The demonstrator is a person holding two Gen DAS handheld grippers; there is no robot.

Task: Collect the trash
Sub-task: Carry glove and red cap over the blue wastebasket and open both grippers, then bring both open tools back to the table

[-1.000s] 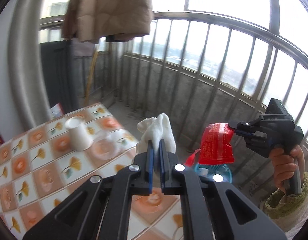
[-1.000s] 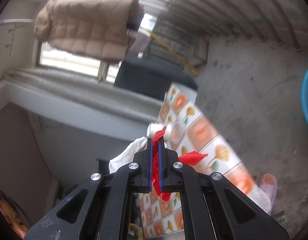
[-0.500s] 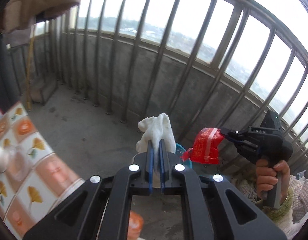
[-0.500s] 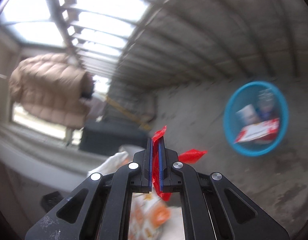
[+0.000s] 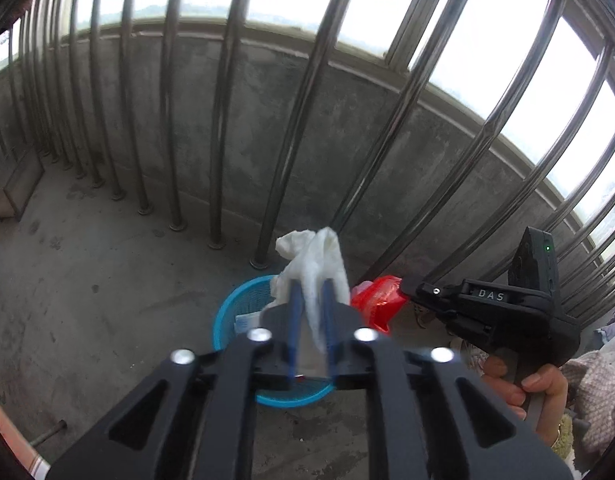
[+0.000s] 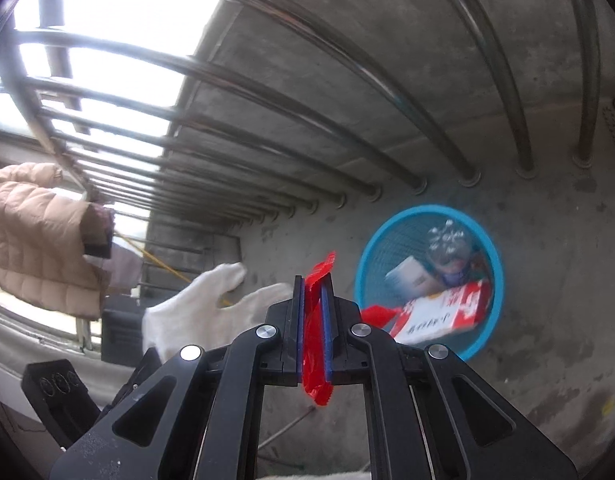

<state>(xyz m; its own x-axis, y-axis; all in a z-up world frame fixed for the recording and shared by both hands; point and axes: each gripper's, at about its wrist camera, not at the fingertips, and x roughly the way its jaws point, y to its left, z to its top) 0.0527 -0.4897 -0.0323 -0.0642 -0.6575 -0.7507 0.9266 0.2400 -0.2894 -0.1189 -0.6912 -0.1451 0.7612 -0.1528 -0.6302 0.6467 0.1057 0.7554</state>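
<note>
Left tongs (image 5: 309, 294), jaws just parting, have the tissue (image 5: 315, 258) loose between them over the bin (image 5: 231, 312), right tongs (image 6: 312, 284), also easing apart, have a red wrapper (image 6: 314, 344) between them beside it, so both drops look begun, the bin already part-filled.

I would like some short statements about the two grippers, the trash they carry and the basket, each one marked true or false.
1. The left gripper has a white tissue between its fingers. True.
2. The right gripper carries a green bottle. False: a red wrapper is between its jaws, which have just been opening.
3. The blue basket stands on the concrete floor near the railing bars. True.
4. The basket is empty. False: it already holds a red-and-white package and other trash.
</note>
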